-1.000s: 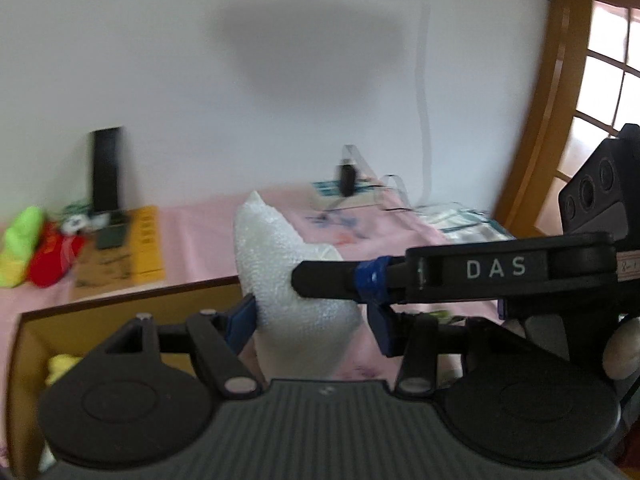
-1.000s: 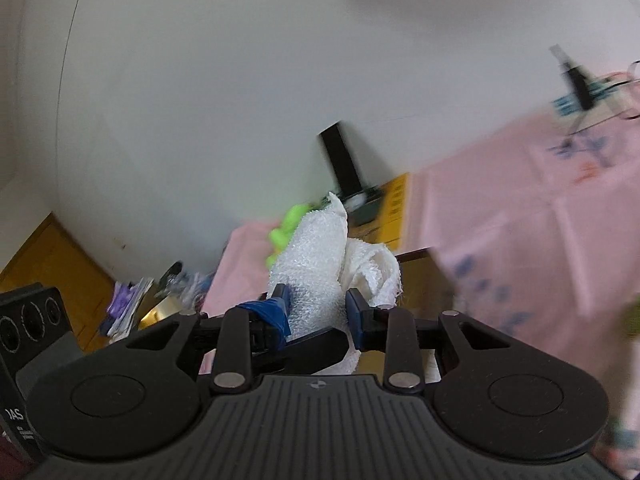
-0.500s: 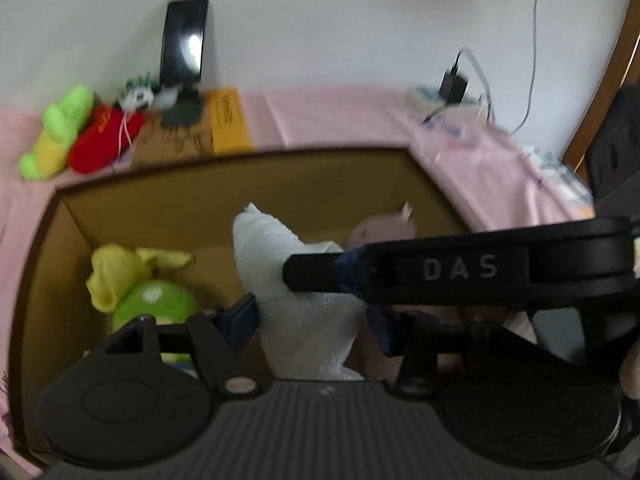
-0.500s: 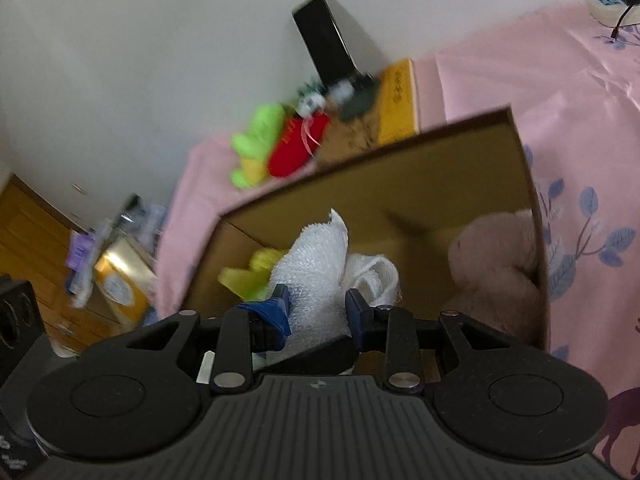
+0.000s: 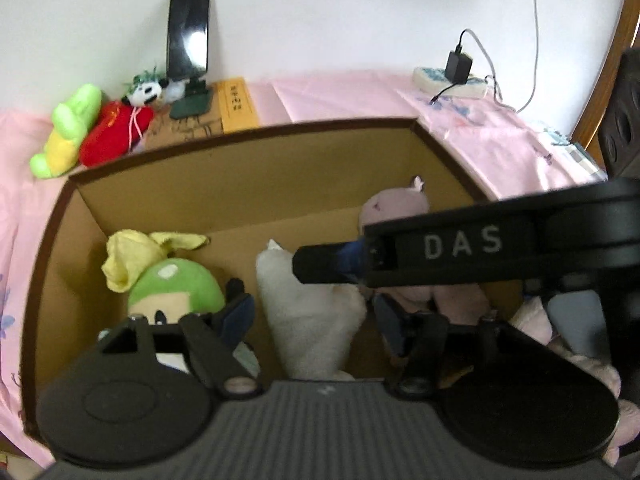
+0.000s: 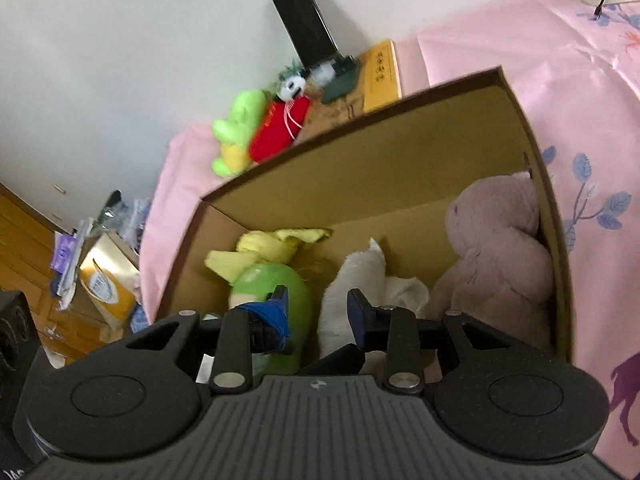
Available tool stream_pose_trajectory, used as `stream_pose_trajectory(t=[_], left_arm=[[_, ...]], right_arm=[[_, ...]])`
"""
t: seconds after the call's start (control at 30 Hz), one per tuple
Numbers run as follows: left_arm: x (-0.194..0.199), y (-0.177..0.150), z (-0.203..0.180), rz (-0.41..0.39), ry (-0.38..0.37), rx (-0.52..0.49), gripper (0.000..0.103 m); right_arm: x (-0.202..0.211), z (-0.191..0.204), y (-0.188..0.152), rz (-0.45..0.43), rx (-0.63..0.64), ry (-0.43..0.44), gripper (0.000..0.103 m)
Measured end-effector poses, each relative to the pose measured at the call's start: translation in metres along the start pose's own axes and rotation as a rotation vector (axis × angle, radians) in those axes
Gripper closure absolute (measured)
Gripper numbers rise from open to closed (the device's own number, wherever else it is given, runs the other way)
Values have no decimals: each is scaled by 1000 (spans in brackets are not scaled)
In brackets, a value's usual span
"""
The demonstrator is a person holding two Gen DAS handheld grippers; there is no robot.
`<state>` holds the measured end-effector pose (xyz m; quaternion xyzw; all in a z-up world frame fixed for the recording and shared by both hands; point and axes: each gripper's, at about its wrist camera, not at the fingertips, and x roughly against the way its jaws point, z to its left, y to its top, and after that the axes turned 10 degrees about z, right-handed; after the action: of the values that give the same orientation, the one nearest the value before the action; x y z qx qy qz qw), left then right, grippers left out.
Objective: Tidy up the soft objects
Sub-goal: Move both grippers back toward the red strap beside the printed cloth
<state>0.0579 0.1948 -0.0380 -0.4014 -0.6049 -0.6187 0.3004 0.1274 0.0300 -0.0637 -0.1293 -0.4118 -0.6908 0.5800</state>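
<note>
A white fluffy cloth point(image 5: 308, 312) stands crumpled on the floor of a brown cardboard box point(image 5: 248, 132). My left gripper point(image 5: 310, 316) straddles it with jaws opening; gaps show between both blue pads and the cloth. The right gripper point(image 6: 316, 306) is also over the cloth point(image 6: 352, 284), its jaws opening and not pressing it. In the left wrist view the right gripper's black finger point(image 5: 320, 268) crosses in from the right, just above the cloth. Inside the box point(image 6: 360, 120) also lie a green-headed plush point(image 5: 176, 288), a yellow cloth point(image 5: 132, 256) and a pink plush point(image 6: 496, 240).
Behind the box, on the pink sheet point(image 5: 332, 92), lie a green-yellow plush point(image 5: 68, 128), a red plush point(image 5: 112, 136) and a small panda point(image 5: 144, 90). A phone on a stand point(image 5: 188, 32) leans at the wall. A power strip with charger point(image 5: 452, 76) sits far right.
Both grippers came down from above the box into it with the white cloth. Their jaws then widened and let go, and the cloth now rests on the box floor.
</note>
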Motion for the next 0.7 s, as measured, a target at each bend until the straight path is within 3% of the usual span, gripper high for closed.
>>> stream_pose_trajectory(t=[0.37,0.7], left_arm=[[61,-13,-34,-95,-47,-50,44],[59,-18,-137,-88,-199,-225,44]], right_arm=[[58,21,-31,-106,170,10,86],[126,-28,-60,-190,124,-62,86]])
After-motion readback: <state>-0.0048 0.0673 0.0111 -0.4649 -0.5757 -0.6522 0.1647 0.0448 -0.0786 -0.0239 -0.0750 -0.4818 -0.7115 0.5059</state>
